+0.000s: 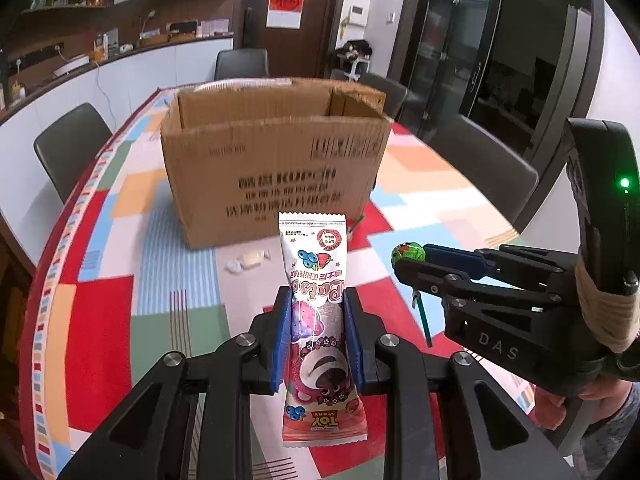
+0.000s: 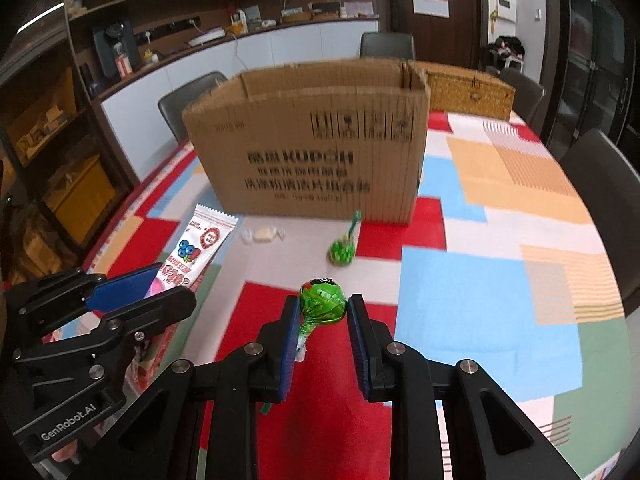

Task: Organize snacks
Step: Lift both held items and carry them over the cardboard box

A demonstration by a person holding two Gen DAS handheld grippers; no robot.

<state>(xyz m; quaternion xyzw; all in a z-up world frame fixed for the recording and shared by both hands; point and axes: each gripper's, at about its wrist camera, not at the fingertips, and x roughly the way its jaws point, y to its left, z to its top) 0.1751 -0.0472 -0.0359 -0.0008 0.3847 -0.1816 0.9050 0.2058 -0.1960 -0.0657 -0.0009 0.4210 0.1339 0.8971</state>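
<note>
My left gripper (image 1: 316, 300) is shut on a long pink-and-white snack packet (image 1: 314, 276) and holds it upright above the table. My right gripper (image 2: 323, 306) is shut on a green-wrapped lollipop (image 2: 322, 300); it also shows in the left wrist view (image 1: 408, 252) at the right gripper's tip. An open cardboard box (image 1: 276, 164) stands on the table ahead of both grippers, and shows in the right wrist view (image 2: 312, 140). A second green lollipop (image 2: 342, 249) and a clear-wrapped candy (image 2: 263, 234) lie in front of the box.
The table has a colourful patchwork cloth (image 2: 480, 240). A woven basket (image 2: 468, 90) stands behind the box to the right. Dark chairs (image 1: 68, 148) ring the table. The left gripper (image 2: 132, 288) is close to the right gripper's left side.
</note>
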